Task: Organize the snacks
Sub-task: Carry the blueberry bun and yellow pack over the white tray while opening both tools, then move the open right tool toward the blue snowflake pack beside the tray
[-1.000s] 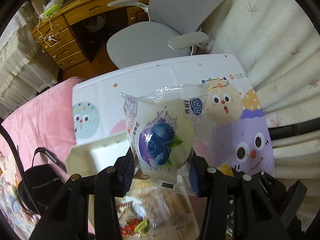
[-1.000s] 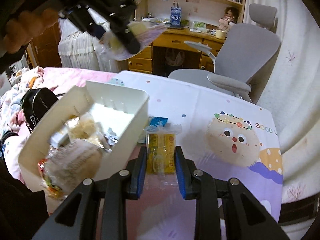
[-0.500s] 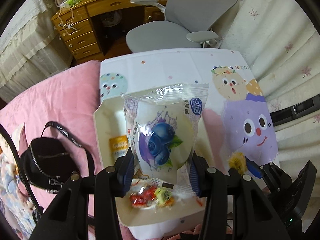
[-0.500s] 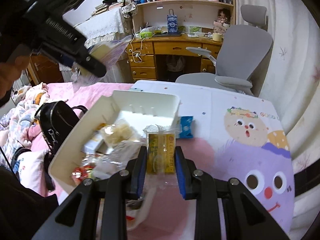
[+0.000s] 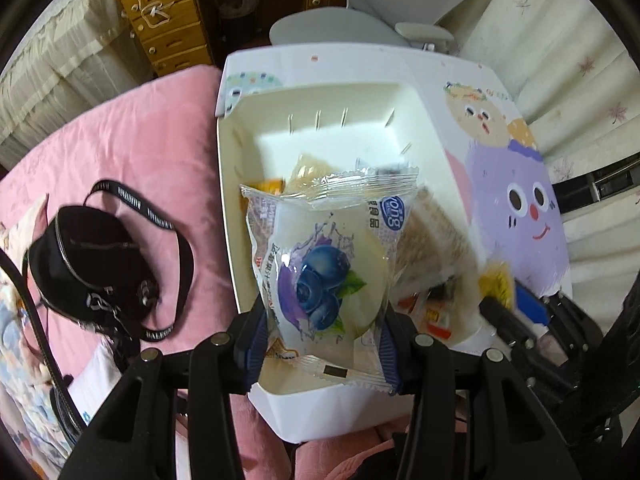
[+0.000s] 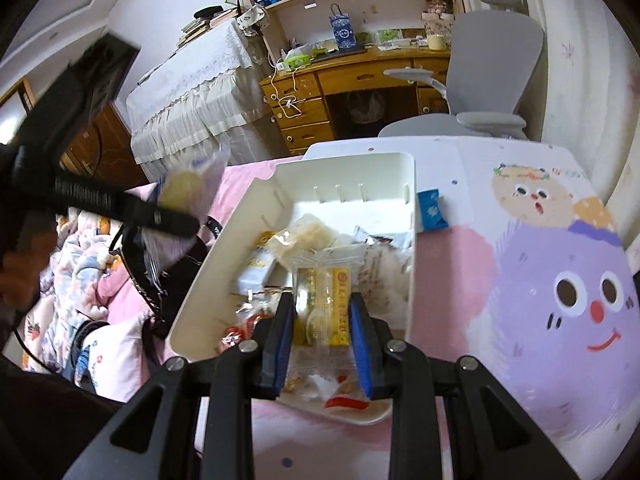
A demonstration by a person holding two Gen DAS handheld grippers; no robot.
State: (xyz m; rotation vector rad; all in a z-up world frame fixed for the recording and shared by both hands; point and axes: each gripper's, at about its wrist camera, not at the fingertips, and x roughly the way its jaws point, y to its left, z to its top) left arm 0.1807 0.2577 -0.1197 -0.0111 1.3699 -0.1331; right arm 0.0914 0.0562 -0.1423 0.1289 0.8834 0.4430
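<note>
My left gripper is shut on a clear blueberry snack packet, held over the near half of the white bin. The bin holds several wrapped snacks. In the right wrist view my right gripper is shut on a yellow snack packet, held above the bin near its front end. The left gripper with its packet shows blurred at the left of that view, above the bin's left side. A blue packet lies on the cartoon-print table right of the bin.
A black bag with a strap lies on the pink bedding left of the bin. A grey office chair and a wooden desk stand beyond the table. Curtains hang to the right.
Both grippers moved left over the bin with their packets. The left one now hangs over the bin's contents; the right one went from the table beside the bin to above its front end.
</note>
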